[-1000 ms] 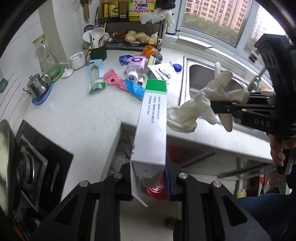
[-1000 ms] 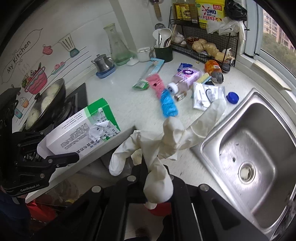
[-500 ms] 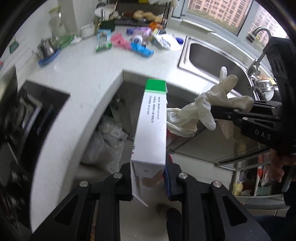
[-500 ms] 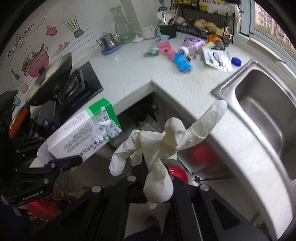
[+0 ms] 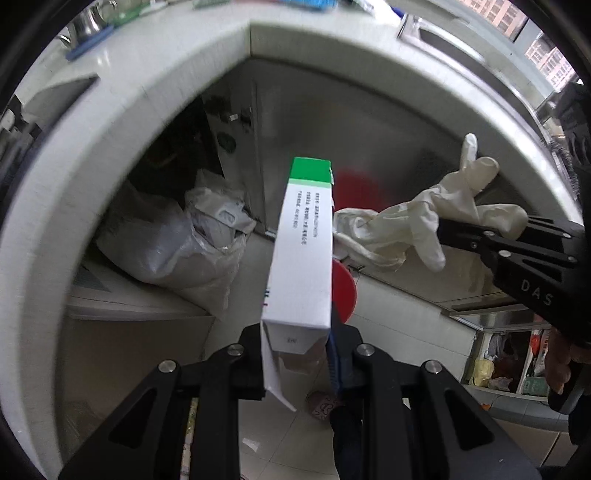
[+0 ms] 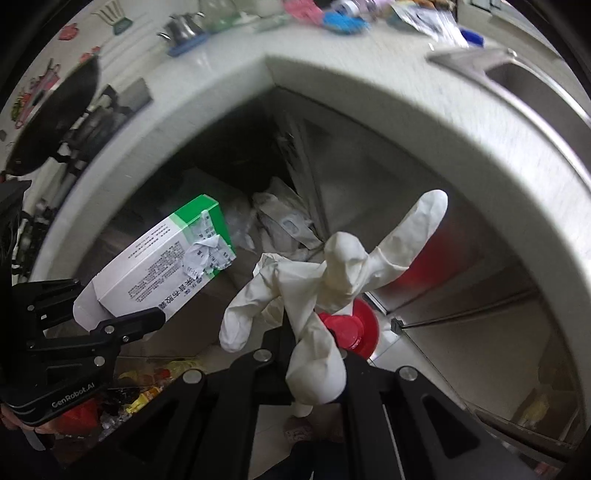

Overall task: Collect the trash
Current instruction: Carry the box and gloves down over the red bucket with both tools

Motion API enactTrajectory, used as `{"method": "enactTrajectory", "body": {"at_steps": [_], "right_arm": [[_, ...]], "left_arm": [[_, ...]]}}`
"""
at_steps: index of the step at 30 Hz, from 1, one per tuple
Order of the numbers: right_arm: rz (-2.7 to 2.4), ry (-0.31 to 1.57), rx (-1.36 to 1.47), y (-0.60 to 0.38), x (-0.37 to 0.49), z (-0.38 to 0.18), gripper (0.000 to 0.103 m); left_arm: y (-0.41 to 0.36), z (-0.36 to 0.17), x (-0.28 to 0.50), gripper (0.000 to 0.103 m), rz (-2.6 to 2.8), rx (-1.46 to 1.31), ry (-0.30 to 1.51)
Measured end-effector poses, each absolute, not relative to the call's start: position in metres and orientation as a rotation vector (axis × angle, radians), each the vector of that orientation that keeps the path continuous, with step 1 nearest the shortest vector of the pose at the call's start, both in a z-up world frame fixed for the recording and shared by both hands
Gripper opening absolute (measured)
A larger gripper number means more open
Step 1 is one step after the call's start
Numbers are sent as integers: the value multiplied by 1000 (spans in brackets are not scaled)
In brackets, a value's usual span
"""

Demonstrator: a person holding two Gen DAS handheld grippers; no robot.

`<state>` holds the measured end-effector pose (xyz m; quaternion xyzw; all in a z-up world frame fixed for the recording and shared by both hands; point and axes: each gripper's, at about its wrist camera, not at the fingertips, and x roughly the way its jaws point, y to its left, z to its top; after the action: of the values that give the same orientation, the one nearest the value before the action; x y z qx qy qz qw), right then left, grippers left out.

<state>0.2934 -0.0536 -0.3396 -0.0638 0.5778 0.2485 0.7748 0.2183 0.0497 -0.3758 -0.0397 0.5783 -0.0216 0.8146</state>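
Observation:
My left gripper [image 5: 297, 347] is shut on the open end of a white carton with a green end [image 5: 304, 243], which sticks out ahead of the fingers. The same carton [image 6: 162, 266] and left gripper [image 6: 110, 325] show at the left of the right wrist view. My right gripper [image 6: 316, 373] is shut on a crumpled cream rubber glove [image 6: 332, 280], seen also as the glove [image 5: 424, 225] at the right of the left wrist view. Both grippers point steeply down below the counter edge [image 5: 332, 40], over a red round lid [image 6: 356, 328] on the floor.
A white plastic bag [image 5: 177, 251] sits in the open space under the counter. Stainless cabinet fronts [image 5: 369, 140] stand behind. More litter lies on the worktop [image 6: 343, 18] above, with a sink [image 6: 517, 70] at the right. A bin of colourful scraps [image 6: 129, 391] lies at the lower left.
Both grippers have sunk from above the worktop to below its edge, carrying the carton and the glove. The under-counter space and the red lid have come into view.

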Motion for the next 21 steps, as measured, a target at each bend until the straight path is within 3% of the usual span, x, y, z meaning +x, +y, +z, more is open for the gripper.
{"method": "enactTrajectory", "body": {"at_steps": [7, 21], "right_arm": [[525, 1285, -138, -64, 304, -425, 2], [469, 1463, -80, -80, 323, -649, 3]], "left_arm": [[35, -466, 239, 22, -45, -116, 1277], [14, -677, 269, 22, -58, -196, 1393]]}}
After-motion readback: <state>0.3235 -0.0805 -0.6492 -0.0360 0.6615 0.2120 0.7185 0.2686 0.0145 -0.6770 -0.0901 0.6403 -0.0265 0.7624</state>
